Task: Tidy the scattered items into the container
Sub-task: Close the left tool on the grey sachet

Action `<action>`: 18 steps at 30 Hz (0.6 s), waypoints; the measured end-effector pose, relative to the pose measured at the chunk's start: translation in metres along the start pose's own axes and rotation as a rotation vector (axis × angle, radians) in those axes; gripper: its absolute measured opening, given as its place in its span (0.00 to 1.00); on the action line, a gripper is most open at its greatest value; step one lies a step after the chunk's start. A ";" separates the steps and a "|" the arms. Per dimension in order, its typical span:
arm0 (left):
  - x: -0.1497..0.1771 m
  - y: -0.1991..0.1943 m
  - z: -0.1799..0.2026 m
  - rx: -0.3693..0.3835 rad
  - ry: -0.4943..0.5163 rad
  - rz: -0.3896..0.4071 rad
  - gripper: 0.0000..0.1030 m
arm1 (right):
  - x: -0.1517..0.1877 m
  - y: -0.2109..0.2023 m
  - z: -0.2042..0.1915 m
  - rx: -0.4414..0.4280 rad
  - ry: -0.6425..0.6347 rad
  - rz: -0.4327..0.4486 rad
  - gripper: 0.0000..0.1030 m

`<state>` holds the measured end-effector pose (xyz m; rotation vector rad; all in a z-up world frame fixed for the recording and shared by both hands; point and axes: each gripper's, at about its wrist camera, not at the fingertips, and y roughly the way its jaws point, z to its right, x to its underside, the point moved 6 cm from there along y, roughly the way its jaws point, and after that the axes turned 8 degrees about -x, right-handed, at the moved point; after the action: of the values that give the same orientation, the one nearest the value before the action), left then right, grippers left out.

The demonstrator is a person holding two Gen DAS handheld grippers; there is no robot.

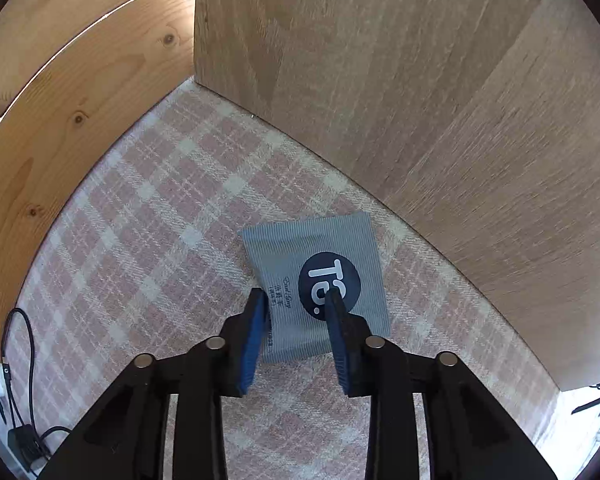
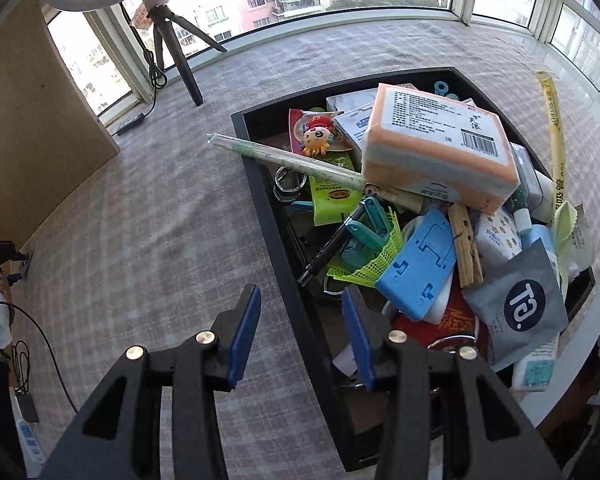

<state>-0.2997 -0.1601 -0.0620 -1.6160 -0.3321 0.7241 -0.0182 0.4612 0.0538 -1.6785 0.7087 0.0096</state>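
In the left wrist view a grey tea sachet (image 1: 296, 260) with a dark round logo lies flat on the pink plaid cloth (image 1: 148, 240), close to a wooden panel. My left gripper (image 1: 296, 300) is open, its blue fingers on either side of the sachet's near part, just above it. In the right wrist view a black tray (image 2: 284, 240) is piled with items: an orange pack (image 2: 440, 148), a blue holder (image 2: 420, 264), a second grey sachet (image 2: 520, 300). My right gripper (image 2: 300, 300) is open and empty, straddling the tray's near left wall.
Wooden panels (image 1: 420, 80) stand right behind the sachet and to its left (image 1: 60, 100). Cables lie at the left edge (image 1: 16, 360). A tripod (image 2: 176, 40) and a wooden board (image 2: 28, 140) stand on the cloth left of the tray. A yellow stick pack (image 2: 556, 132) lies beyond the tray's right side.
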 end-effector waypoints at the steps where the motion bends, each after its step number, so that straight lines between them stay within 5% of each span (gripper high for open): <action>1: 0.002 -0.001 0.000 0.002 0.004 0.008 0.21 | -0.001 0.001 0.000 -0.004 0.004 -0.002 0.41; 6: 0.013 -0.007 -0.004 0.011 0.021 0.030 0.10 | -0.003 0.004 -0.005 -0.009 -0.008 -0.009 0.41; 18: 0.071 -0.050 -0.037 0.113 0.073 0.036 0.07 | -0.005 -0.003 0.003 -0.012 0.004 0.015 0.41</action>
<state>-0.2132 -0.1376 -0.0313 -1.5400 -0.2062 0.6972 -0.0198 0.4666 0.0578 -1.6849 0.7252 0.0209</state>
